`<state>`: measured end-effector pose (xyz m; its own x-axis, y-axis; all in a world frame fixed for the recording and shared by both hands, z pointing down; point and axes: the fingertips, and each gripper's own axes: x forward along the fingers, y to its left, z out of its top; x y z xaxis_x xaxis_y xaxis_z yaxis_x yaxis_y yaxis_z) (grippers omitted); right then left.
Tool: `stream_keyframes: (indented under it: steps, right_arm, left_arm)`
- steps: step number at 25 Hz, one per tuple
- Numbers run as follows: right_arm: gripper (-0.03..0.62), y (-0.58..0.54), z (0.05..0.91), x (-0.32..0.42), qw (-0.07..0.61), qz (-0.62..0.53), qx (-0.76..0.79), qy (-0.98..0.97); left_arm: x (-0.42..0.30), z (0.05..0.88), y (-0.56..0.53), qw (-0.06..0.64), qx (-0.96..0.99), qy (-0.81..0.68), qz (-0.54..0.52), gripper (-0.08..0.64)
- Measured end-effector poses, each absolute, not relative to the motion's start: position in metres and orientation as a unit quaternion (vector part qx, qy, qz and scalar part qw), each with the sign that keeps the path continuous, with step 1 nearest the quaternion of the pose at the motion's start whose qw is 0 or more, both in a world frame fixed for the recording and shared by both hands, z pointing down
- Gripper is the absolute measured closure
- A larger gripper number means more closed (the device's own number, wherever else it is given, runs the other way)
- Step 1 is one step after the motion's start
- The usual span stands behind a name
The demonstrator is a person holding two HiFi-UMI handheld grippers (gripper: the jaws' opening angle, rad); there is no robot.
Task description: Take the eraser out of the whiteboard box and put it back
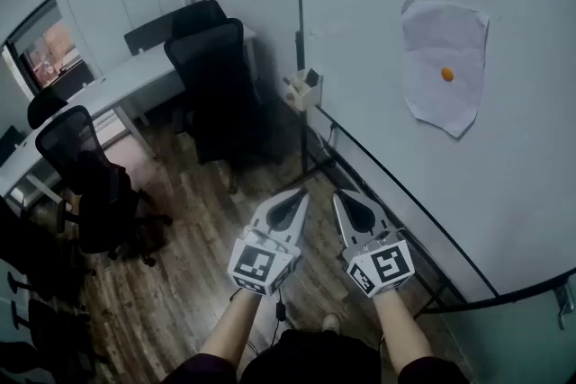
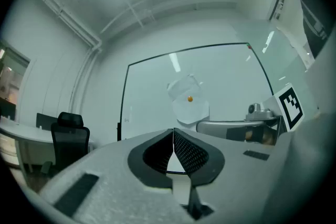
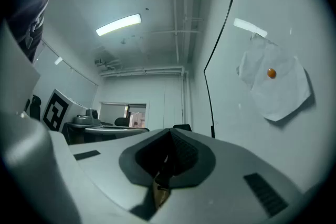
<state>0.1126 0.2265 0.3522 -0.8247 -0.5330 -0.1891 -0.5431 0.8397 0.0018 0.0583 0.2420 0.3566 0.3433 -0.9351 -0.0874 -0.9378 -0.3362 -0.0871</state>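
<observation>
**Head view**
- Left tool (image 1: 293,199): jaws closed on each other, gripping nothing; held over the wooden floor (image 1: 193,274).
- Right tool (image 1: 346,199): also closed and empty; just beside the left one, near the whiteboard (image 1: 396,166).
- Whiteboard box (image 1: 302,93): fixed at the board's left edge, well ahead of both tools.
- Eraser (image 1: 312,77): apparently the dark piece standing in the box; too small to be sure.
- Paper sheet (image 1: 432,36): held to the board by an orange magnet (image 1: 447,74).
- Office chairs (image 1: 216,76): at a white desk (image 1: 135,72), to the left.

**Left gripper view**
- Left tool (image 2: 174,132): mesh pads meet with no gap.
- Beyond: board, sheet and magnet; the right tool's marker cube (image 2: 290,105) at the right edge.

**Right gripper view**
- Right tool (image 3: 170,134): pads meet, nothing between them.
- Beyond: sheet with magnet on the right; ceiling light (image 3: 119,24) above.
</observation>
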Motion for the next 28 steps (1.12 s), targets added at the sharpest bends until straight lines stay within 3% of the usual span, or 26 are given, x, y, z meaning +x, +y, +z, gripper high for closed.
stream_keyframes:
  steps: [28]
  right_arm:
    - [0.591, 0.188, 0.360, 0.174, 0.095, 0.029, -0.264, 0.959]
  left_arm:
    - [0.114, 0.358, 0.192, 0.054, -0.803, 0.594, 0.011, 0.555]
